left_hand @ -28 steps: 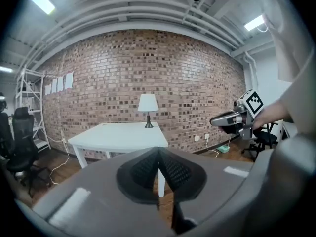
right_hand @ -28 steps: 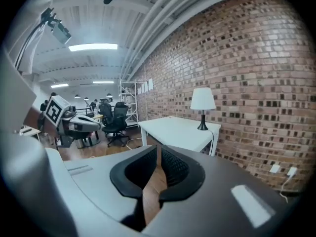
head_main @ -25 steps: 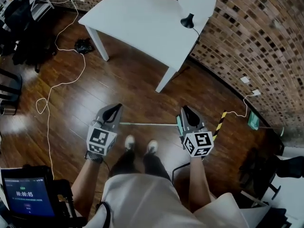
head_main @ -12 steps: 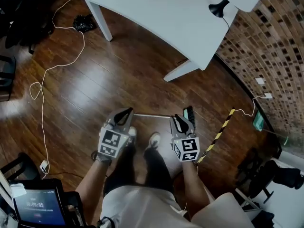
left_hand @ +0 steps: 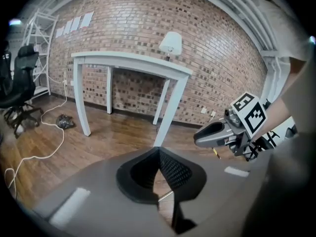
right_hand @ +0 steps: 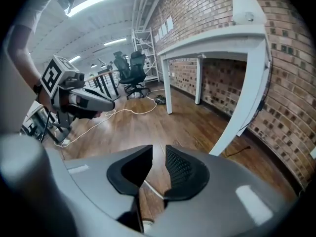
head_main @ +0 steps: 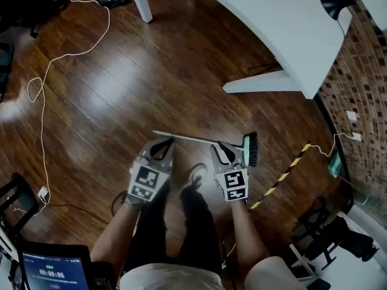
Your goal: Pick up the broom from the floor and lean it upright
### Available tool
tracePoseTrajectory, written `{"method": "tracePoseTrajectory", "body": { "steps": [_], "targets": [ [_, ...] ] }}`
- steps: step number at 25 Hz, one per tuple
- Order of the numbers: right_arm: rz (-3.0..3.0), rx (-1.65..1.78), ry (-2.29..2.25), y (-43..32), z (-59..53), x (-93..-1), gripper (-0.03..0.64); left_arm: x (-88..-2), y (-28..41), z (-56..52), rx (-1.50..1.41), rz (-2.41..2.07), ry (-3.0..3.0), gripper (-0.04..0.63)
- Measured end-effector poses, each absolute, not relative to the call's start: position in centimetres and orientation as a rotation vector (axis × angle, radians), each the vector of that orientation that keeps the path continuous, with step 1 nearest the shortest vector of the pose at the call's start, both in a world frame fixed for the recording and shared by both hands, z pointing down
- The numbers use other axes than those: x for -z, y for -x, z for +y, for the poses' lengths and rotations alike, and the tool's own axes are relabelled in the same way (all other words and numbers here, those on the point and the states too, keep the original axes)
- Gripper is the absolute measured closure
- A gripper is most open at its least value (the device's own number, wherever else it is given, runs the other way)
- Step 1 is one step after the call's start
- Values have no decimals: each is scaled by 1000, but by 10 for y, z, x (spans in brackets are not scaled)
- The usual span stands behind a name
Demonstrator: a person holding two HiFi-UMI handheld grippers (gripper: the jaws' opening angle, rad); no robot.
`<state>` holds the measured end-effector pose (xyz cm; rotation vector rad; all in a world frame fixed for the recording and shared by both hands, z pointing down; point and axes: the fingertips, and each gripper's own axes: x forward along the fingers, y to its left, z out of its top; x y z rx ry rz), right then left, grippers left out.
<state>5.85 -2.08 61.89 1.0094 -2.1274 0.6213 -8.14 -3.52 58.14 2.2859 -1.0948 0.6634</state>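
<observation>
Dark wood floor (head_main: 121, 83), brick wall (head_main: 363, 71) far out to the right of the right fingers, white table (head_main: 284, 23) ahead of both grippers.

Left gripper (head_main: 163, 145): fingers (left_hand: 173, 172) pressed together at the tips, nothing pinched. A sliver of floor and a thin bit of broom handle show through the slot behind the tips. From the head view the tips sit just over the free end of the handle; contact can't be read.

Right gripper (head_main: 222, 148): fingers (right_hand: 183, 169) part-way spread, have just been opening, with a narrow gap. The pads aren't pressing on anything. The handle runs across the floor seen through the gap, under the tips. Can't tell if it's touching.

Broom (head_main: 199, 140): flat on the floor, handle running crosswise just ahead of both sets of fingertips, left tips near its bare end, right tips near the brush end. Broom head (head_main: 251, 148) is just right of the right fingers.

Room to move:
- ahead of the left fingers: open floor up to the table
- ahead and right of the right fingers: table leg (head_main: 257, 82), well apart
- right and behind the right fingers: yellow-black striped strip (head_main: 284, 177), near the broom head
- far left of the left fingers: white cable (head_main: 42, 101), well apart
- just behind the tips, between the grippers: the person's shoes (head_main: 196, 175)
</observation>
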Motion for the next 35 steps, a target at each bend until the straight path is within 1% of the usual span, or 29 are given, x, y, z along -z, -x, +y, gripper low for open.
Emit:
{"method": "tracePoseTrajectory", "body": {
  "steps": [5, 10, 17, 24, 29, 35],
  "targets": [
    [-2136, -599, -823, -38, -1, -703, 514, -659, 88, -19, -680, -1106, -2217, 595],
    [-2094, -584, -733, -37, 21, -796, 514, -738, 85, -2, -665, -1120, -2160, 595],
    [-2047, -581, -671, -37, 50, -897, 514, -814, 66, 25, -667, -1052, -2164, 595],
    [-1950, -550, -522, -29, 75, -997, 514, -870, 61, 52, -724, -958, -2223, 595],
    [-1875, -470, -400, -23, 91, -1060, 512, -906, 71, 67, -765, -933, -2227, 595],
    [-1797, -398, -296, -23, 95, -1114, 512, -933, 69, 80, -827, -894, -2260, 595]
  ]
}}
